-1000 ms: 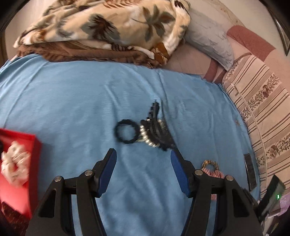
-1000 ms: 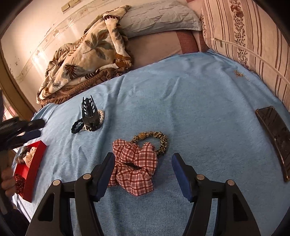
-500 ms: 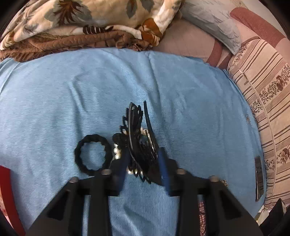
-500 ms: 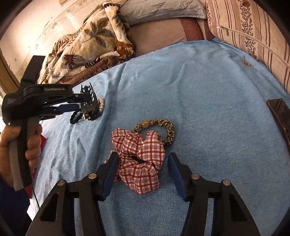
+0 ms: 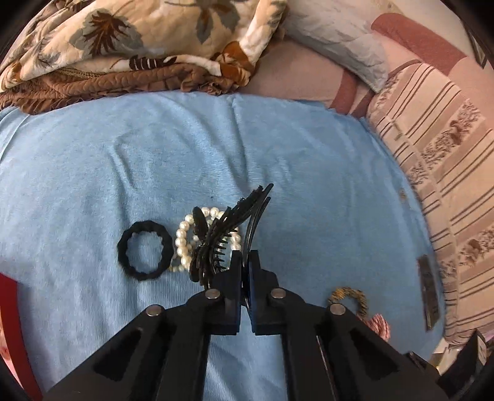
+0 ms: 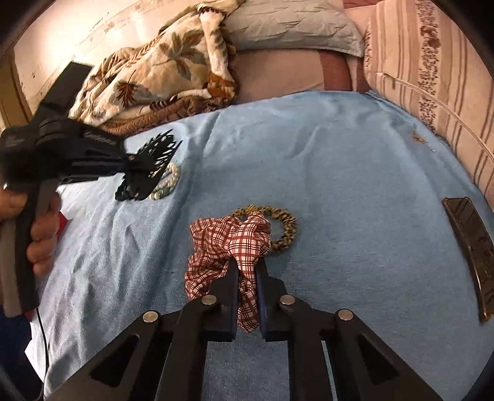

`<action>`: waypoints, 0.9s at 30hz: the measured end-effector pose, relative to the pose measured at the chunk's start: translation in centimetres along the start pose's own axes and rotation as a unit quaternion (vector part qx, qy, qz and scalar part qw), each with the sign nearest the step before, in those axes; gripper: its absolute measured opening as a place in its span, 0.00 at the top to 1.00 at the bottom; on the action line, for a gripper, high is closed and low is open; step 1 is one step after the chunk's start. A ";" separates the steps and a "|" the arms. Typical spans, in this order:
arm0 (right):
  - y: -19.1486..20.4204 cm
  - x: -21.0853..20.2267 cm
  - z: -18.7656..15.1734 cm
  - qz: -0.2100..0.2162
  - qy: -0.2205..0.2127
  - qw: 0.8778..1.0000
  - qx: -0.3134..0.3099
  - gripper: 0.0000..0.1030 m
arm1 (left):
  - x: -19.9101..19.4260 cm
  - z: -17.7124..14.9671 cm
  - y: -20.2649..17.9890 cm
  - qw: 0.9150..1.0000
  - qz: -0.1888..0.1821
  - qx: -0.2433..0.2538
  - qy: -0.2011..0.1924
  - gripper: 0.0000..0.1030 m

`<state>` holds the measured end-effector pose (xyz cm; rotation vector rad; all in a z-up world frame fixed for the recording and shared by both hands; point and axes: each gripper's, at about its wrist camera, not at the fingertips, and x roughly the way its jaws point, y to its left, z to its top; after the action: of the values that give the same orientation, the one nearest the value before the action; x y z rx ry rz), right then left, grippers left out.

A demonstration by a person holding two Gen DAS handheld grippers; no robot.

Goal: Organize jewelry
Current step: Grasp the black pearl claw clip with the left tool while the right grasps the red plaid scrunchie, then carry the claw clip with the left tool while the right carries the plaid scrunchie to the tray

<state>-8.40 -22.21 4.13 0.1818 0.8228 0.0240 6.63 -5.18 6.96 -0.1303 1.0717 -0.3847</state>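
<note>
My left gripper [image 5: 244, 262] is shut on a black claw hair clip [image 5: 220, 239], held just above a white pearl bracelet [image 5: 185, 237] on the blue bed cover. A black hair tie [image 5: 143, 254] lies to the left of the pearls. The clip [image 6: 151, 166] and pearls [image 6: 168, 182] also show in the right wrist view. My right gripper [image 6: 247, 271] is shut on a red plaid scrunchie [image 6: 228, 243], which rests on the cover and overlaps a leopard-print hair tie [image 6: 284, 228].
A red box [image 5: 9, 296] shows at the left edge. A dark flat hair clip [image 6: 472, 250] lies at the right. A folded floral blanket [image 6: 160, 68], a grey pillow [image 6: 293, 24] and a striped cushion [image 6: 432, 55] line the far side of the bed.
My left gripper closed on the black claw clip and lifted it off the pearls. My right gripper moved onto the plaid scrunchie and closed on it.
</note>
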 end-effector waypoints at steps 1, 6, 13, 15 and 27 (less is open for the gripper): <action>-0.2 -0.3 0.1 -0.001 -0.005 1.000 0.004 0.89 | -0.8 -0.1 0.0 1.000 -0.005 -0.002 -0.005 0.97; -1.2 -2.1 0.3 0.005 -0.038 0.999 0.032 0.89 | -6.0 -1.1 0.5 0.999 -0.021 -0.002 -0.036 0.97; -0.5 -2.9 0.0 0.022 -0.051 0.998 0.040 0.89 | -14.1 -3.6 4.3 0.996 -0.029 -0.015 -0.083 0.97; 0.0 -3.2 -0.3 0.023 -0.054 0.998 0.035 0.89 | -16.4 -4.9 5.9 0.995 -0.020 -0.022 -0.098 0.97; 3.9 -4.1 -3.2 0.052 -0.028 0.998 0.020 0.89 | -23.3 -11.7 14.3 0.988 0.057 -0.051 -0.132 0.97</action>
<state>-13.37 -18.28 5.65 0.2616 0.7582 0.0998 -9.91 17.60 16.61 -0.2039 0.8335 -0.2019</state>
